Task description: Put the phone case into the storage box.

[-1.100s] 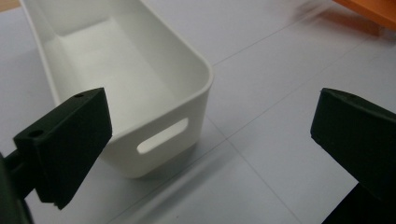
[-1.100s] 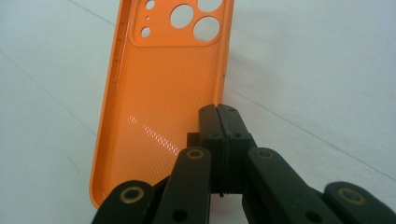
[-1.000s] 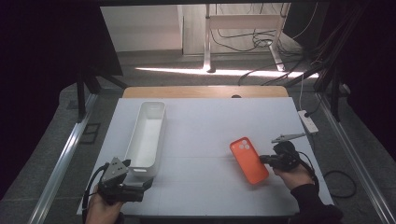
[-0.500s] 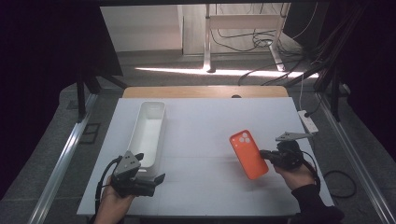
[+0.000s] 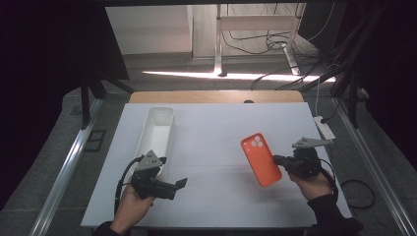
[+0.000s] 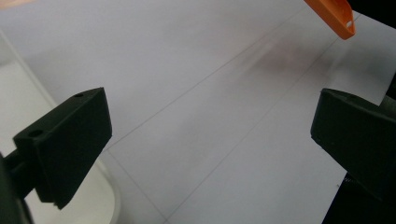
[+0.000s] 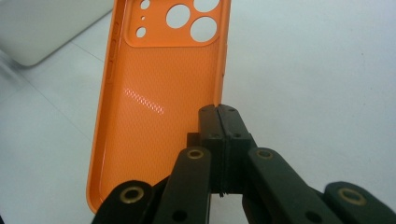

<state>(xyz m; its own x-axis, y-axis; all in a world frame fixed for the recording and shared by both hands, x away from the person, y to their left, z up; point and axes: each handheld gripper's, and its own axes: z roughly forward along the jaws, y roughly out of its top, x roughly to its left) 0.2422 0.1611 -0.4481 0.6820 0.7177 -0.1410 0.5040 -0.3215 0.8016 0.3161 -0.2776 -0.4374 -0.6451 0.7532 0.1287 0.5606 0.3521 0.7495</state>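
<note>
An orange phone case (image 5: 260, 160) with round camera holes is tilted above the white table (image 5: 211, 132), right of centre. My right gripper (image 5: 279, 161) is shut on the case's long edge; in the right gripper view the jaws (image 7: 218, 112) pinch the rim of the case (image 7: 159, 93), whose inner side faces the camera. My left gripper (image 5: 181, 183) is open near the front left, beside the near end of a long white tray (image 5: 169, 129). Nothing lies between its jaws (image 6: 210, 135), and a corner of the case (image 6: 334, 14) shows far off.
The tray (image 6: 14, 88) runs from front to back along the table's left side and looks empty. A white power strip (image 5: 323, 127) lies at the right edge. A wooden strip (image 5: 216, 96) borders the far edge. Cables trail on the floor behind.
My left gripper has moved right, away from the tray's near end toward the table's middle. My right gripper has lifted slightly with the orange case still in it.
</note>
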